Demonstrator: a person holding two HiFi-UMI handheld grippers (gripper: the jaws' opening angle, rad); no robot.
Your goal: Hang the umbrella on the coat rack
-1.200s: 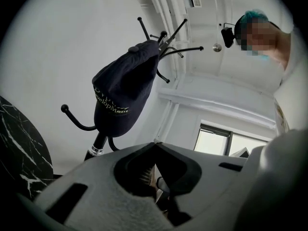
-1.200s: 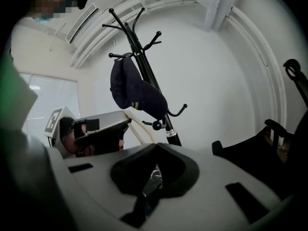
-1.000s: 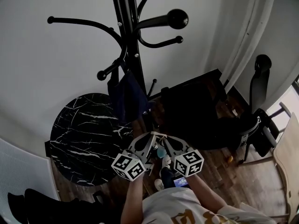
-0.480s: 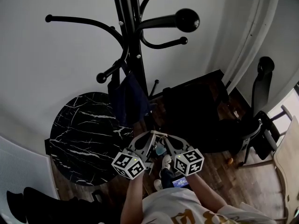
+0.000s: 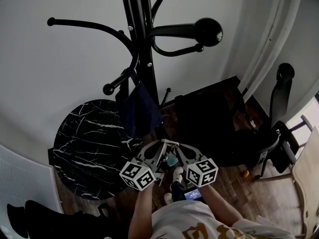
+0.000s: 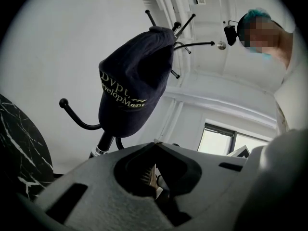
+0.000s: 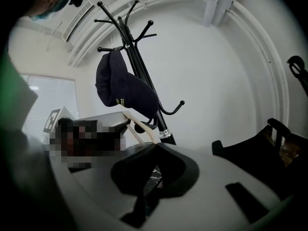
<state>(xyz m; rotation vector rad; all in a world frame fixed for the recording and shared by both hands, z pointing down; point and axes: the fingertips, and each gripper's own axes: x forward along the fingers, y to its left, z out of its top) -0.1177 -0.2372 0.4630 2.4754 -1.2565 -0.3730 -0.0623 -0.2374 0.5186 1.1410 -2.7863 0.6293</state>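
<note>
Black metal rack: the coat rack (image 5: 144,59) stands straight ahead against the white wall (image 5: 60,73), a slim pole with curved arms ending in round knobs
Cap: a navy cloth cap (image 5: 138,108) with pale stitched lettering hangs off a lower arm, right against the pole; soft and domed in the left gripper view (image 6: 134,81), and high on the rack (image 7: 144,81) in the right one (image 7: 122,88)
Arms: two bare forearms reach forward from the bottom of the head view, low and close together, marker cubes nearest the person
Left gripper: the left gripper (image 5: 162,144) points toward the rack's foot and tilts up at the cap, with its grey jaws pressed together at the tips and nothing pinched (image 6: 155,144)
Right gripper: the right gripper (image 5: 175,145) sits just beside it, angled inward so the two nearly meet, jaws likewise closed tip to tip and empty (image 7: 155,147)
Umbrella: no view lets me pick it out
Slab: a round black slab (image 5: 84,143) with white marble veins lies left of the rack
Floor: dark wooden boards (image 5: 239,183), glossy
</note>
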